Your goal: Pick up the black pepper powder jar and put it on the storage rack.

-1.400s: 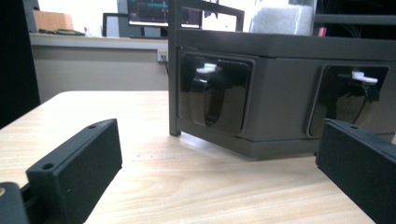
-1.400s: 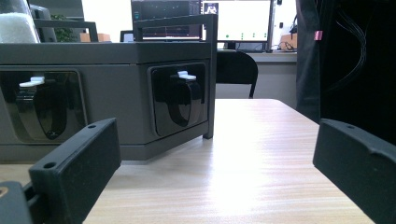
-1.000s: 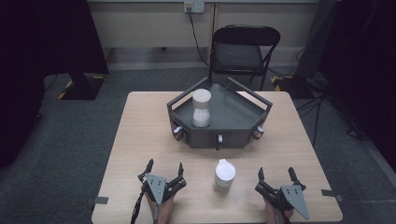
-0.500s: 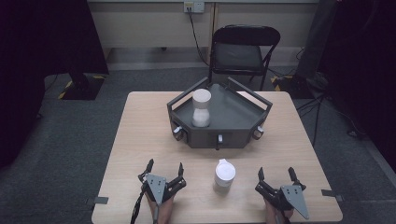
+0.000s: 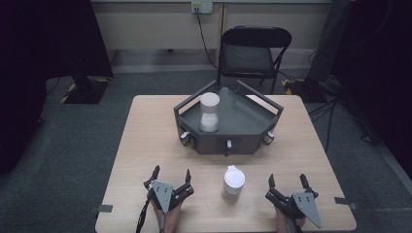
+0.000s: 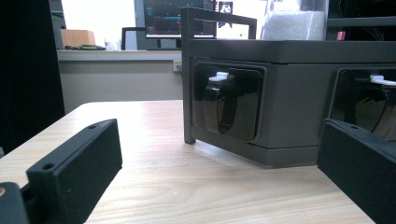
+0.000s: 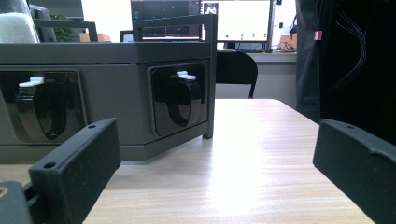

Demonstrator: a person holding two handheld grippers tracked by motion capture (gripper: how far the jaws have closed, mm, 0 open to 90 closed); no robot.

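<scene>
Both the left gripper (image 5: 171,175) and the right gripper (image 5: 288,182) rested with fingers apart; the white cup (image 5: 233,182) between them was best approached squarely and gripped mid-body.

High view: above my side of the table (image 5: 145,126), facing forward and down, taking in the whole top and a chair (image 5: 252,53) beyond. Both my gripper views sit low at the near edge, level with the tabletop, facing forward at the tray (image 6: 289,93), close. Left one shows its front-left corner, right one its front-right; both share the front wall.
</scene>
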